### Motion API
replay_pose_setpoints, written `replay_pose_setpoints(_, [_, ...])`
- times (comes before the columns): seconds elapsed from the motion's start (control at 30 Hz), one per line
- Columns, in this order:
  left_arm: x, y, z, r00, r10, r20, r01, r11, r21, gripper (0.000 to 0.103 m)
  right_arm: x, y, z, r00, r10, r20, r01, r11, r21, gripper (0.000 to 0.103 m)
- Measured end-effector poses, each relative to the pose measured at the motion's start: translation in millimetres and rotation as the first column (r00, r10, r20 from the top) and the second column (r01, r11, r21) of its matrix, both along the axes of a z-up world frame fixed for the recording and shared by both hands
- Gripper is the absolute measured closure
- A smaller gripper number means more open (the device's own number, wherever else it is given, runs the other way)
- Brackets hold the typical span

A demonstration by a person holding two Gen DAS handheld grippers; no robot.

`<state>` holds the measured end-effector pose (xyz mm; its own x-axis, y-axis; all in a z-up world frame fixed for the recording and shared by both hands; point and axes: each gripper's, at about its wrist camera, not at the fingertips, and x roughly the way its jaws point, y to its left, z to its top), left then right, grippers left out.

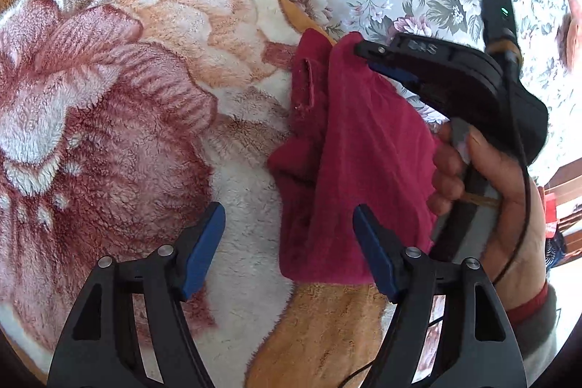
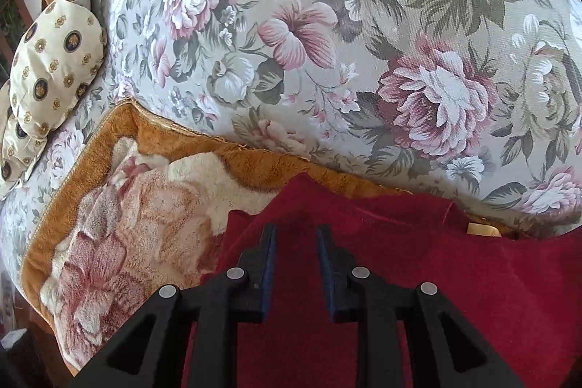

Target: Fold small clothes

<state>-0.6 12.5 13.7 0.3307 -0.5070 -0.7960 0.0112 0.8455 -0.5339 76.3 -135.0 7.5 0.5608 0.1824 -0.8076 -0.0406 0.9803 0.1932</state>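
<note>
A dark red small garment lies rumpled on a fleece blanket. In the left wrist view my left gripper stands wide open low over the garment's near edge. Its right pad sits against the cloth's lower corner and its left pad hangs over bare blanket. My right gripper, held by a hand, reaches over the garment's far end. In the right wrist view the right gripper is open by a narrow gap just above the red garment, with nothing pinched between its pads.
The blanket has a pink flower print and a tan border. It covers the seat of a floral sofa whose backrest rises right behind the garment. A cream patterned cushion leans at the far left. A black cable trails from the right gripper.
</note>
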Motion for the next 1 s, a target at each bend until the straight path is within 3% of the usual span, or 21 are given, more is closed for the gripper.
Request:
replay_pose_setpoints(0.17, [2, -4, -1, 1.000, -0.009, 0.009, 0.009, 1.000, 0.024, 0.030, 21, 4, -28, 0.995, 0.010, -0.100, -0.009, 1.000, 0.014, 0.078])
replay_pose_setpoints(0.23, [1, -3, -2, 1.000, -0.002, 0.006, 0.002, 1.000, 0.020, 0.030, 15, -2, -16, 0.996, 0.018, -0.090, -0.012, 0.998, 0.060, 0.076])
replay_pose_setpoints(0.3, [-1, -4, -1, 1.000, 0.011, 0.010, -0.011, 1.000, 0.010, 0.027, 7, -6, -3, 0.996, 0.040, -0.077, -0.030, 0.992, 0.120, 0.066])
replay_pose_setpoints(0.33, [-4, -5, -2, 1.000, 0.017, 0.010, -0.017, 1.000, -0.008, 0.026, 4, -6, 3, 0.996, 0.042, -0.079, -0.032, 0.993, 0.117, 0.057])
replay_pose_setpoints(0.4, [-10, -5, -2, 1.000, 0.015, 0.007, -0.015, 0.999, -0.043, 0.024, 2, -2, 10, 0.994, 0.045, -0.104, -0.036, 0.996, 0.087, 0.055])
replay_pose_setpoints(0.53, [-14, -8, -7, 0.999, 0.031, 0.021, -0.029, 0.997, -0.074, 0.021, 5, 14, 6, 0.979, 0.077, -0.188, -0.057, 0.992, 0.112, 0.047])
replay_pose_setpoints(0.7, [-15, -1, -12, 0.997, 0.072, 0.018, -0.068, 0.985, -0.157, 0.014, 11, 37, -7, 0.968, 0.102, -0.230, -0.091, 0.994, 0.056, 0.045])
replay_pose_setpoints(0.83, [-13, -3, -14, 0.998, 0.062, 0.028, -0.056, 0.986, -0.159, 0.011, 21, 55, -18, 0.951, 0.138, -0.275, -0.150, 0.988, -0.023, 0.041])
replay_pose_setpoints(0.9, [-12, -8, -14, 0.998, 0.039, 0.040, -0.032, 0.986, -0.164, 0.002, 26, 63, -25, 0.940, 0.152, -0.305, -0.184, 0.980, -0.081, 0.040])
replay_pose_setpoints(1.0, [-9, -17, -13, 0.998, 0.015, 0.058, -0.007, 0.992, -0.122, 0.001, 26, 70, -30, 0.935, 0.174, -0.310, -0.227, 0.963, -0.144, 0.040])
